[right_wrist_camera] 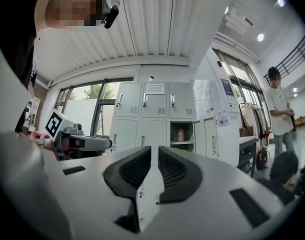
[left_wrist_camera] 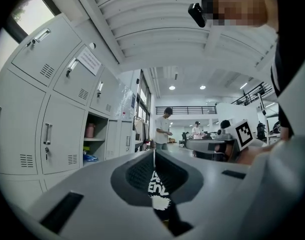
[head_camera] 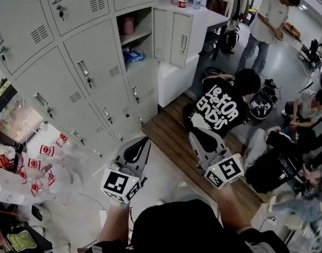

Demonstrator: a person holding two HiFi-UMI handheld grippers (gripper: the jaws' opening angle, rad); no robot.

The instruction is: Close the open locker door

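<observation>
Ahead of me, the locker bank (head_camera: 76, 62) is standing well apart, its open door (head_camera: 178, 38) hanging out rightward. I am holding the left tool (head_camera: 144, 143) and right tool (head_camera: 194, 137) clenched and empty, and I am judging that a flat push on the door's outer face is best.

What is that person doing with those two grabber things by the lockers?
A person holds a left gripper and a right gripper, both shut and empty, pointed toward a wall of grey lockers. One locker door stands wide open. Neither gripper touches it, so closing has not started.
</observation>
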